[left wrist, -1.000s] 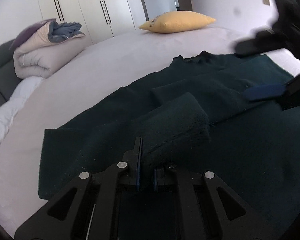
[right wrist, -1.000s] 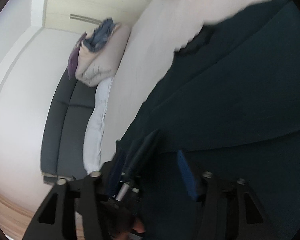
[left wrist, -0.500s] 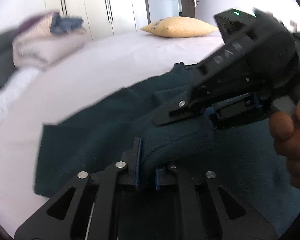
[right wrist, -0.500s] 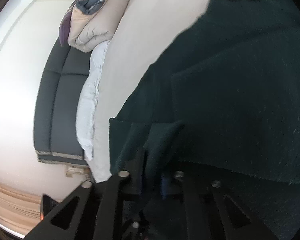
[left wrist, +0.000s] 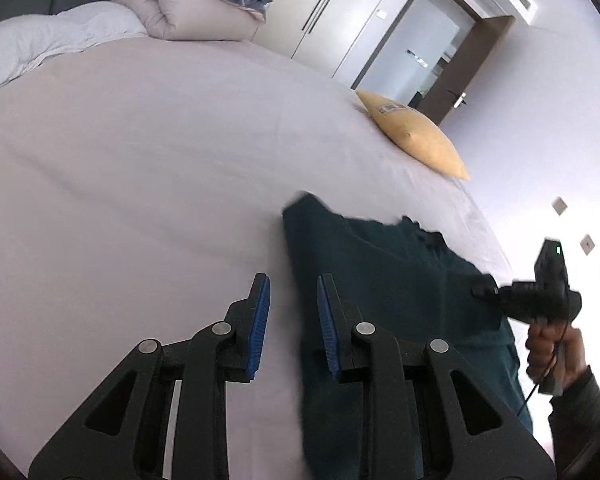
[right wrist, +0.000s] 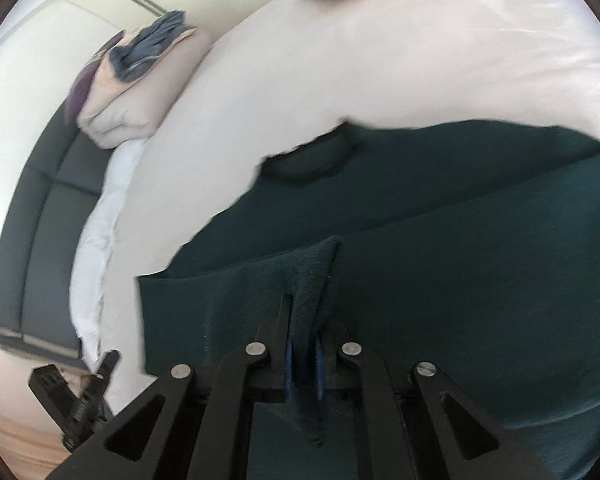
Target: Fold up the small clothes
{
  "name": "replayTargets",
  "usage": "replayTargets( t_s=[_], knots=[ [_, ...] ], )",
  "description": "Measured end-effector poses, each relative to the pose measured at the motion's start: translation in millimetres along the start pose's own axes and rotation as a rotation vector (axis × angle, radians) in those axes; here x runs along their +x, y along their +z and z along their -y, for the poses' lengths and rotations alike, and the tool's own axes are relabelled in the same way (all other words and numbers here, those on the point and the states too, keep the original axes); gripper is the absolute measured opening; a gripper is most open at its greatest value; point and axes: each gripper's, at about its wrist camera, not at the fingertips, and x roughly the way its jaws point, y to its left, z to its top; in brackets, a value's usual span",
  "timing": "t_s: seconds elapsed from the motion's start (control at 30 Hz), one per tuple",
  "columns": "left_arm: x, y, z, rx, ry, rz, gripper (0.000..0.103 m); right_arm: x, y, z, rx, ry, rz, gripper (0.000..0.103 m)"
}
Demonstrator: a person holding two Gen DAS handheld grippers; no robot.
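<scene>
bed [left wrist: 140, 160]: pale sheet, fills most of both views | headboard [right wrist: 40, 216]: dark grey, padded, panelled | duvet [left wrist: 180, 12]: rolled, beige, blue-grey cloth on top, near headboard | cushion [left wrist: 416, 136]: yellow, far bed edge | wardrobe [left wrist: 320, 16]: cream doors | door [left wrist: 452, 92]: dark frame, open | walls: white, daylit

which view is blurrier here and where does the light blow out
Right wrist view: motion smear along the dark green garment edge and neckline, bed sheet washed near white at upper right. Left wrist view: sharper, only the garment's far edge smeared; the wall by the doorway glows bright, fisheye bends the bed.
</scene>
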Motion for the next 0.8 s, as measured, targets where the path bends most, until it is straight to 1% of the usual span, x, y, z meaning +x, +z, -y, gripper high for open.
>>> replayTargets(
  t_s=[0.07,0.17,0.27,0.37,0.53,0.6,0.67,0.73,0.8],
  knots=[
    [9,10,0,0.017,0.004,-0.004,0.023,-4,3,12,0.003,-0.034,0.017,0.009],
    [21,21,8,0.040,-0.007,-0.033,0.023,-11,4,31,0.019,-0.040,0.011,0.009],
    [35,29,22,0.065,-0.025,-0.061,0.023,-13,-1,37,0.011,-0.063,0.009,0.009],
    [50,34,41,0.107,-0.024,-0.075,0.023,-13,4,41,0.017,-0.091,0.011,0.009],
    [74,34,58,0.146,-0.009,-0.108,0.023,-13,11,41,0.012,-0.134,0.014,0.009],
    [89,32,64,0.175,0.015,-0.135,0.023,-12,13,43,0.018,-0.139,0.013,0.009],
    [106,25,67,0.201,0.035,-0.167,0.023,-10,14,47,0.026,-0.146,0.014,0.009],
    [120,15,67,0.220,0.058,-0.199,0.023,-9,13,54,0.050,-0.127,0.020,0.009],
    [126,6,69,0.249,0.078,-0.198,0.023,-12,12,58,0.058,-0.123,0.032,0.009]
  ],
)
